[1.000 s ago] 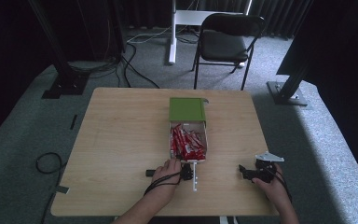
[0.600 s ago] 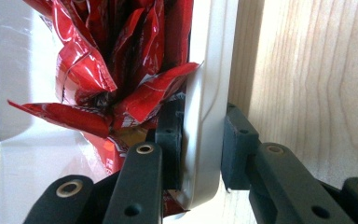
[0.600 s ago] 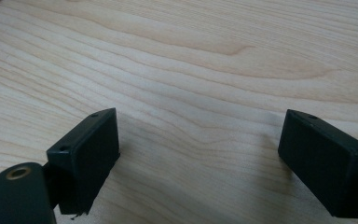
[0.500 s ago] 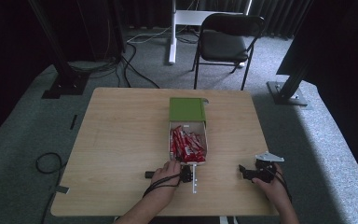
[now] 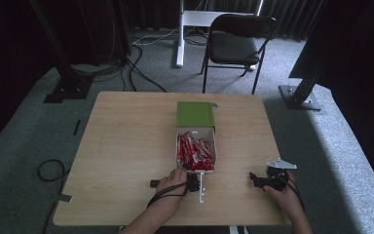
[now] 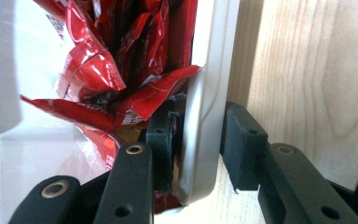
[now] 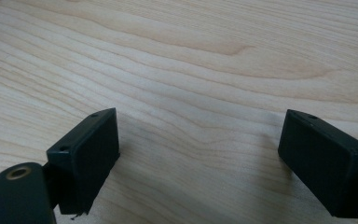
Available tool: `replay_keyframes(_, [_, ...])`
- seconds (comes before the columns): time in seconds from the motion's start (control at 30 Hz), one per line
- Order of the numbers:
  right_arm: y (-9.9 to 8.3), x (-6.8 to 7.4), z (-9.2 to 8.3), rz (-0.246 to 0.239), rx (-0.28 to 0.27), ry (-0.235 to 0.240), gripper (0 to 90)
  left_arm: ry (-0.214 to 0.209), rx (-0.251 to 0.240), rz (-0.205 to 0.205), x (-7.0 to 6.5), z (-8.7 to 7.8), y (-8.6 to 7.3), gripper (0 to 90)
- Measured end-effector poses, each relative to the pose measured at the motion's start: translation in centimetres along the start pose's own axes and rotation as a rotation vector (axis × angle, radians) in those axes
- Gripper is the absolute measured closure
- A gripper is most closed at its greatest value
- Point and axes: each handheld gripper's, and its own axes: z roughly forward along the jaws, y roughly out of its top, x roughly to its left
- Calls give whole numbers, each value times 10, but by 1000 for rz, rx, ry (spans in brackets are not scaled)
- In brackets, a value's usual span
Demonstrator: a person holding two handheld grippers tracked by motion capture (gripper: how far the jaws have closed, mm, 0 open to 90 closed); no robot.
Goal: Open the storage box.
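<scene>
An open white box (image 5: 214,146) with a green lid (image 5: 195,114) folded back lies mid-table, full of red sachets (image 5: 195,152). My left gripper (image 5: 193,181) is at the box's near end. In the left gripper view a white box wall (image 6: 209,84) stands between its jaws (image 6: 200,140), with the sachets (image 6: 121,56) beside the inner pad. The jaws have just been opening, and the outer pad (image 6: 242,144) stands a sliver off the wall. My right gripper (image 5: 256,179) rests open on the table at the near right, bare wood between its jaws (image 7: 200,158).
The wooden table (image 5: 126,141) has wide bare areas left and right of the box. A black folding chair (image 5: 236,46) stands behind the far edge. Black stand bases and cables lie on the grey carpet around the table.
</scene>
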Motion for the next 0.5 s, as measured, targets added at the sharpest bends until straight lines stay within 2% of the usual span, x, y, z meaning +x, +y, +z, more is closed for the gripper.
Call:
replay_keyframes(0.07, [0,0,0,0,0,0,117,-5,-21,-17,1,-3,-1,674])
replay_keyframes(0.1, [0,0,0,0,0,0,117,-13,-18,-10,1,-6,-1,674])
replay_keyframes(0.17, [0,0,0,0,0,0,118,-25,-44,-41,2,-12,-1,675])
replay_keyframes(0.33, [0,0,0,0,0,0,117,-51,-84,-80,5,-26,-3,674])
replay_keyframes(0.43, [0,0,0,0,0,0,117,-85,-122,-149,11,-34,-7,674])
replay_keyframes(0.47, [0,0,0,0,0,0,117,-85,-122,-149,11,-34,-7,674])
replay_keyframes(0.5, [0,0,0,0,0,0,117,-102,-150,-202,17,-38,-11,674])
